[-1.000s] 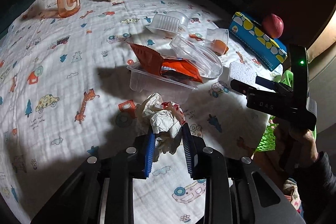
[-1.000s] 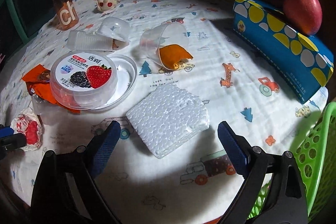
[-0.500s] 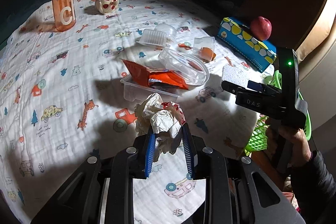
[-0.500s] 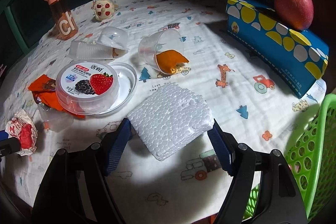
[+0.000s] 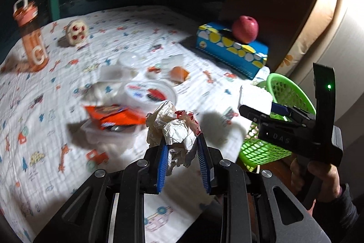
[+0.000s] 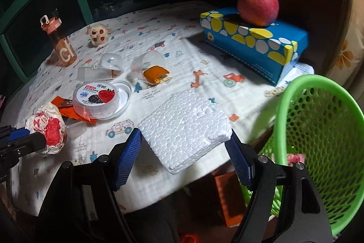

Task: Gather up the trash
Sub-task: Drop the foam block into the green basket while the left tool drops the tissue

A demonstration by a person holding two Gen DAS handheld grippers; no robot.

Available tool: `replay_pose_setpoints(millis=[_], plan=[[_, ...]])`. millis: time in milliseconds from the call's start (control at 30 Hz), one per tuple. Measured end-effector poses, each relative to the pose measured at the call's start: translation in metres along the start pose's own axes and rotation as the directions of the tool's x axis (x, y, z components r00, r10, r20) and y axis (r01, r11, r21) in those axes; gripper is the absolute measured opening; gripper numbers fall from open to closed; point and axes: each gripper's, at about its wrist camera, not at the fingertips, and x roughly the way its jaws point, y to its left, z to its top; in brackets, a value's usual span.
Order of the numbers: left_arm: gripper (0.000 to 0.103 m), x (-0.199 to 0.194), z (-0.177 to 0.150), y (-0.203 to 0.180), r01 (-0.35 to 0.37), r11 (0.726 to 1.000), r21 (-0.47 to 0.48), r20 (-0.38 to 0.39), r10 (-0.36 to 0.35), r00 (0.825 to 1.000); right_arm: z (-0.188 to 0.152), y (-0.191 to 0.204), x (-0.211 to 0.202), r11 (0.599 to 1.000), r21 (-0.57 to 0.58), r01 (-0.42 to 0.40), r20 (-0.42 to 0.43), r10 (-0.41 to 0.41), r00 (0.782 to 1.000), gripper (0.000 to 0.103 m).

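**Already two pieces lifted, most still on the table**

Clamped in the left gripper (image 5: 183, 165): a crumpled paper wad (image 5: 175, 126), raised off the table at centre frame. Pinched between the right gripper (image 6: 185, 159) pads: a white foam block (image 6: 185, 126), held up at lower centre, just left of the green basket (image 6: 282, 106) at the right edge. Neither piece dropped in yet; basket contents hard to make out through the mesh. Still lying on the printed tablecloth (image 6: 204, 65), left of centre: round yogurt tub (image 6: 96, 96), orange wrapper (image 6: 66, 106), tipped clear cup (image 6: 145, 64) with an orange scrap inside, clear ribbed tray (image 6: 93, 74) and dome lid (image 6: 112, 60). Probably not trash: bottle (image 6: 62, 42), apple (image 6: 258, 5), blue box (image 6: 254, 42). Roughly an early stage, by the look of it.
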Motion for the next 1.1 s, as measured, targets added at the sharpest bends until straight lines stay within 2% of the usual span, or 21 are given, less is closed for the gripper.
replay_pose_setpoints(millis=[367, 700, 1100], plan=[[0.025, 0.022, 0.038, -0.079, 0.125, 0.983, 0.131, -0.009, -0.125, 0.992, -0.017, -0.056, -0.044, 0.988, 0.101, 0.118, 0.035, -0.122, 0.992, 0.074], [0.025, 0.045, 0.060, -0.147, 0.241, 0.946, 0.218, -0.037, -0.239, 0.970, -0.033, -0.110, -0.069, 0.958, 0.184, 0.221, 0.032, -0.231, 0.972, 0.075], [0.025, 0.077, 0.066, -0.197, 0.324, 0.910, 0.259, -0.096, -0.310, 0.946, -0.054, -0.158, -0.080, 0.922, 0.273, 0.273, 0.002, -0.284, 0.959, 0.077]])
